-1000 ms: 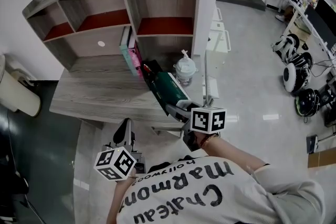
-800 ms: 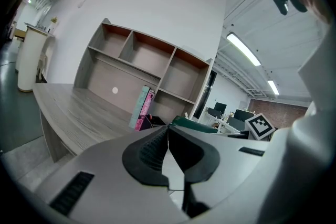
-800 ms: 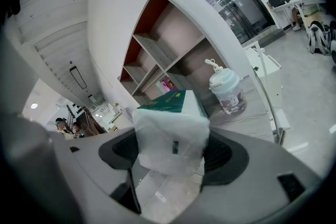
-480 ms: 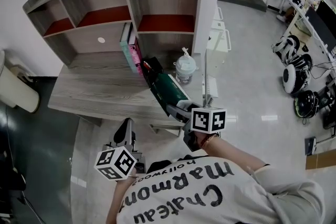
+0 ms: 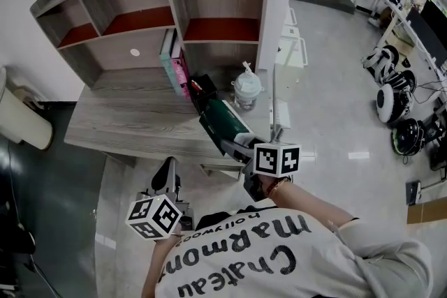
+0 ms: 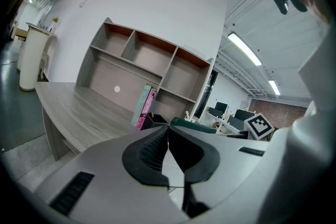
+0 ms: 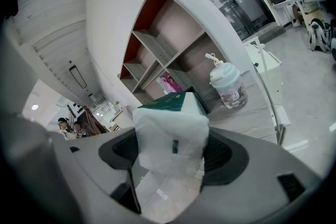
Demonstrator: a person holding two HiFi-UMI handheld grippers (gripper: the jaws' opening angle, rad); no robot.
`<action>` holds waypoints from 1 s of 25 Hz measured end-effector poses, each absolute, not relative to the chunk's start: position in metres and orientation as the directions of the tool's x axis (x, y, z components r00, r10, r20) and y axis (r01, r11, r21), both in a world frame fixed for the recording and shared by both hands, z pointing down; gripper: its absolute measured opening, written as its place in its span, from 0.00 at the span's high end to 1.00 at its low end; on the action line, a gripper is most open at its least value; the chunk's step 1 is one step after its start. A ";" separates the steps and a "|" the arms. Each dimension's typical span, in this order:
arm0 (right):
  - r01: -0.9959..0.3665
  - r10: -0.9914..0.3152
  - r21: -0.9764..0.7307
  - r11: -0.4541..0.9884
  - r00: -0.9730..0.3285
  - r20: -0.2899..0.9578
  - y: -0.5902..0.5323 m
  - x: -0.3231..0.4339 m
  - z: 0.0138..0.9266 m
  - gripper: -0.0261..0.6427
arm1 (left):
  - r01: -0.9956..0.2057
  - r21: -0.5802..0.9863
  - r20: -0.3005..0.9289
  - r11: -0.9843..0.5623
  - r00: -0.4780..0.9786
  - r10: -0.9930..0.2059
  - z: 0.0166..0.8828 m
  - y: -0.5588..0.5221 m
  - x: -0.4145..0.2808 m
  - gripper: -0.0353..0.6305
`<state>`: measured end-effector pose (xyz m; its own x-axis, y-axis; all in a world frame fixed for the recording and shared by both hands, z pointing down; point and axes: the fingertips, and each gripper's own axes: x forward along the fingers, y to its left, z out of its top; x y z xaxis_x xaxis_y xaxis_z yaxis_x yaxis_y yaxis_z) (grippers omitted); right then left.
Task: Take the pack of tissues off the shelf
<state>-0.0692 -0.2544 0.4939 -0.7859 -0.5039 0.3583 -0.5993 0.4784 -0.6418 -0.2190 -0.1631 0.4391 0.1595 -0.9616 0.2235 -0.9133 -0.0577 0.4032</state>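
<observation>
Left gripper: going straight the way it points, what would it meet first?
Probably the front edge of the desk, ahead of the left gripper; height is unclear, so it could pass over toward the black box.

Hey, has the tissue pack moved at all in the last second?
No. The tissue pack, clamped in the right gripper, lies just as close to the jar on the desk as a second ago.

The person's shirt (image 5: 300, 265) reads "Chateau Marmon" with smaller "hollywood"
</observation>
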 end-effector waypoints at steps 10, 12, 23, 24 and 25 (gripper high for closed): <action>-0.597 -0.506 -0.653 0.467 -0.786 0.356 -0.255 -0.070 0.494 0.43 | -0.914 0.402 0.223 -0.062 0.163 -0.961 0.438 -0.165 -0.221 0.92; -0.595 -0.507 -0.660 0.458 -0.785 0.356 -0.256 -0.069 0.494 0.43 | -0.914 0.400 0.224 -0.065 0.166 -0.960 0.438 -0.166 -0.221 0.92; -0.598 -0.520 -0.669 0.442 -0.778 0.352 -0.257 -0.064 0.494 0.43 | -0.913 0.400 0.220 -0.085 0.185 -0.958 0.437 -0.171 -0.217 0.92; -0.597 -0.520 -0.671 0.440 -0.779 0.352 -0.257 -0.064 0.494 0.43 | -0.912 0.400 0.220 -0.085 0.185 -0.958 0.436 -0.171 -0.217 0.92; -0.596 -0.519 -0.673 0.439 -0.779 0.352 -0.256 -0.064 0.493 0.43 | -0.912 0.400 0.219 -0.085 0.185 -0.958 0.436 -0.171 -0.217 0.92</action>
<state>-0.0636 -0.2565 0.4935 -0.7792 -0.5189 0.3516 -0.5958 0.4387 -0.6727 -0.2169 -0.1708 0.4357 0.1855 -0.9579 0.2192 -0.9124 -0.0851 0.4002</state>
